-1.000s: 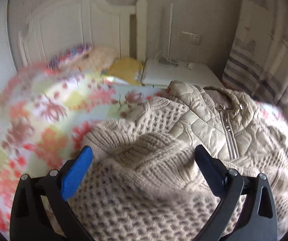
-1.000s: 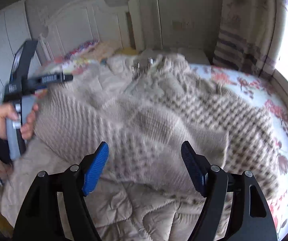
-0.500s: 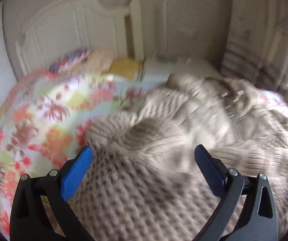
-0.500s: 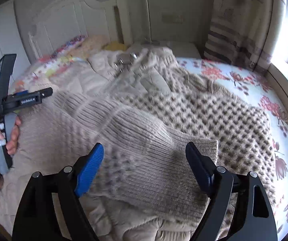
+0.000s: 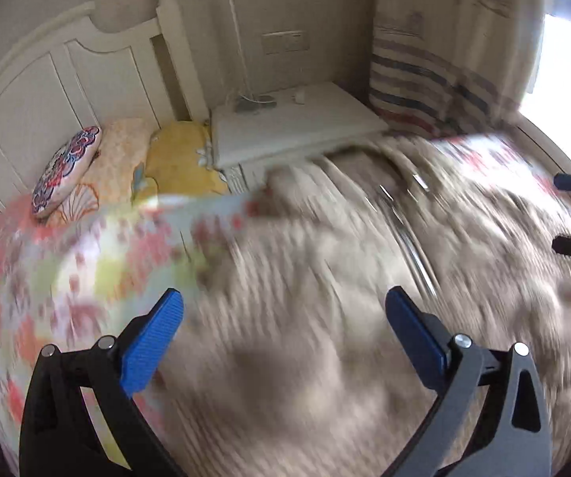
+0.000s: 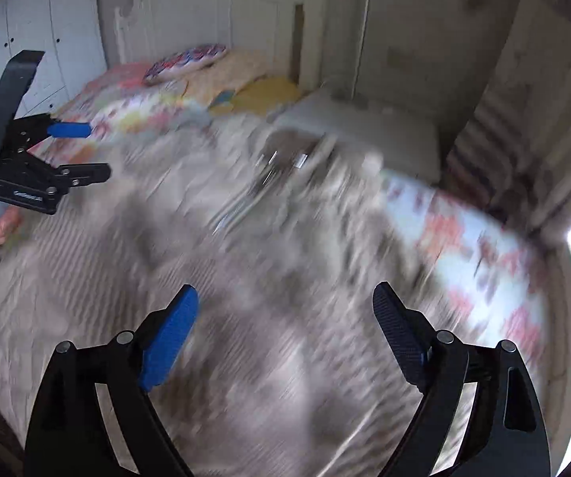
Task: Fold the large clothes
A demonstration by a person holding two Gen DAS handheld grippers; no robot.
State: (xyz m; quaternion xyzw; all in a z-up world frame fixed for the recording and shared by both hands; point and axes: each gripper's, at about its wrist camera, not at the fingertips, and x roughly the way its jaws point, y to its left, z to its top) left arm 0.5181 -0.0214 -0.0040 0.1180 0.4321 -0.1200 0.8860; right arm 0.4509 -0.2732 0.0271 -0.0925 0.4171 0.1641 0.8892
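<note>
A beige knit sweater (image 5: 325,357) lies spread on the bed, smeared by motion blur in both views. Beyond it is a beige quilted jacket (image 5: 404,218) with a metal zipper. My left gripper (image 5: 284,302) hangs above the sweater, open, with nothing between its blue pads. My right gripper (image 6: 285,296) is also above the sweater (image 6: 245,338). Its jaws are opening and hold nothing. In the right wrist view the left gripper (image 6: 94,151) is at the far left, held by a hand. The right gripper (image 5: 559,210) peeks in at the right edge of the left wrist view.
A floral bedsheet (image 5: 66,278) covers the bed. A patterned pillow (image 5: 64,167) lies by the white headboard (image 5: 66,79). A white nightstand (image 5: 293,127) stands beside the bed, with a striped curtain (image 5: 424,79) and a bright window to the right. White wardrobe doors (image 6: 47,39) are at left.
Both grippers have lifted and drawn back from the sweater, and both views have rolled. The right jaws stand wider than before. The sweater stays on the bed.
</note>
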